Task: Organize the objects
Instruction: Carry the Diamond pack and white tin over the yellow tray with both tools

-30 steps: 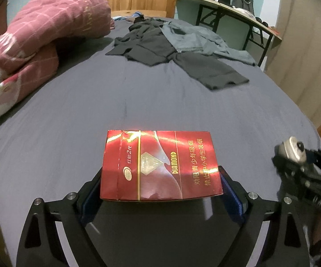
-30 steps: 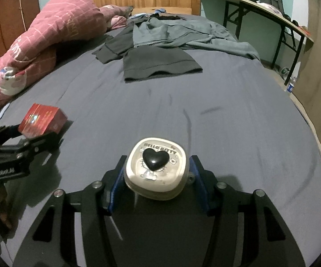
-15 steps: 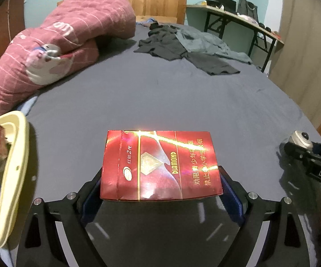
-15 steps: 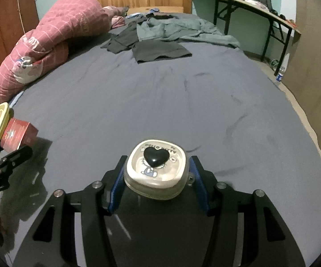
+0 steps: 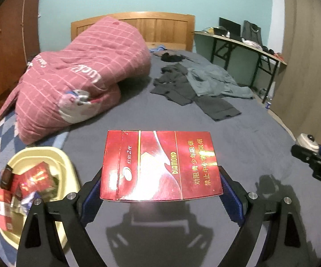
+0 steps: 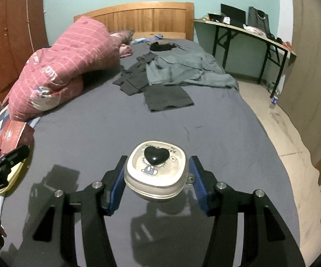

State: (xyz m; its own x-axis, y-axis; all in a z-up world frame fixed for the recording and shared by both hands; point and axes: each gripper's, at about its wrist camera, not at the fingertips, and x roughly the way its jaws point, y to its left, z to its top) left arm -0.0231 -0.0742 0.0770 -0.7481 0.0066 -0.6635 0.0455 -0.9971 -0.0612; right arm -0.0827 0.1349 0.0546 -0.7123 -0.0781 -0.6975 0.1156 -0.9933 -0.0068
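My left gripper (image 5: 160,189) is shut on a red Diamond cigarette box (image 5: 160,166) and holds it above the grey bed, just right of a pale yellow basin (image 5: 66,166). The basin holds several red boxes (image 5: 37,178) and small packets. My right gripper (image 6: 157,178) is shut on a small white Hello Kitty case (image 6: 156,169) with a black heart on its lid, above the bed. The case and right gripper also show at the right edge of the left wrist view (image 5: 306,142). The red box also shows at the left of the right wrist view (image 6: 13,135).
A rolled pink quilt (image 5: 82,73) lies at the bed's left. Dark and grey clothes (image 6: 167,73) lie toward the wooden headboard (image 6: 144,17). A desk (image 6: 249,33) stands at the right wall. The bed's right edge drops to the floor (image 6: 283,122). A wardrobe (image 5: 4,44) stands at the left.
Both grippers have pulled back and risen, still holding their objects. The left one has moved left, so the basin now sits close beside it.
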